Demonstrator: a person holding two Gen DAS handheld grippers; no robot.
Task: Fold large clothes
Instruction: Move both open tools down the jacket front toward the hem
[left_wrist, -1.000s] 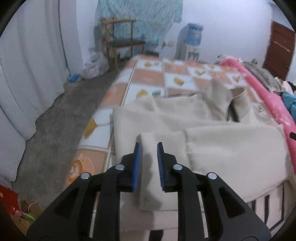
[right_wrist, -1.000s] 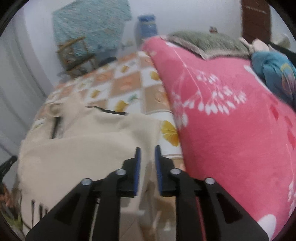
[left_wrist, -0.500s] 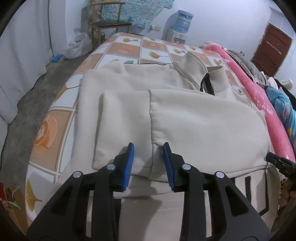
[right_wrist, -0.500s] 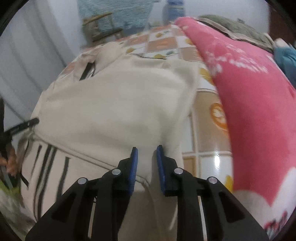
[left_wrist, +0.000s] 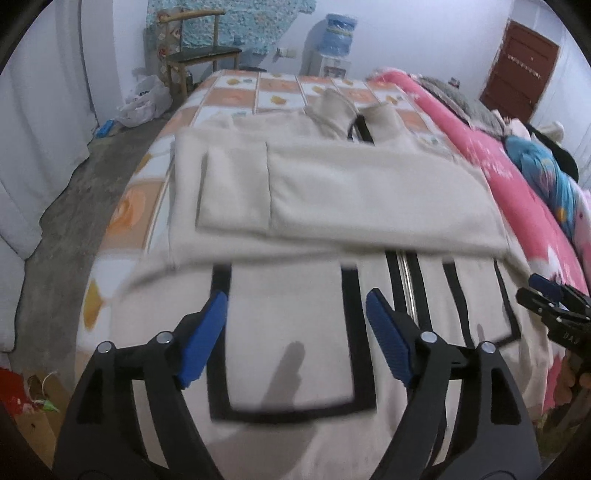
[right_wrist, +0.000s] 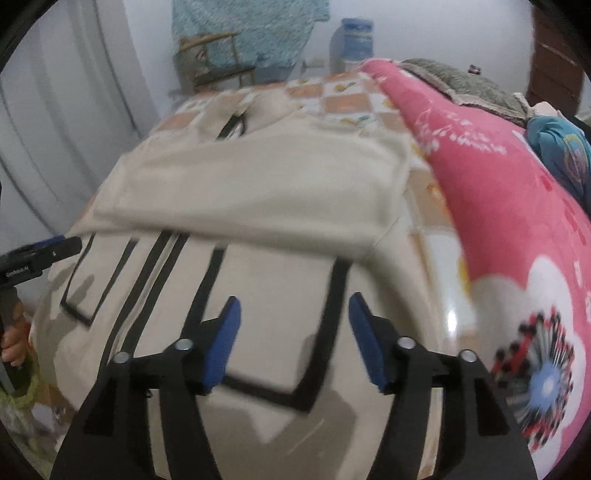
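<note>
Cream jacket (left_wrist: 369, 192) blurred; its near hem hidden behind gripper fingers (left_wrist: 201, 336).

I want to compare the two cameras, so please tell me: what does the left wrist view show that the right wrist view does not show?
Only the left wrist view: the folded sleeve lying across the beige jacket, the white bag on the floor and the brown door.

Only the right wrist view: the big flower print on the pink blanket.

Both: the jacket with its black stripes, the checked bed cover, the water bottle, the chair, and open tongs, left tongs and right tongs, which have just been opening, holding nothing.
</note>
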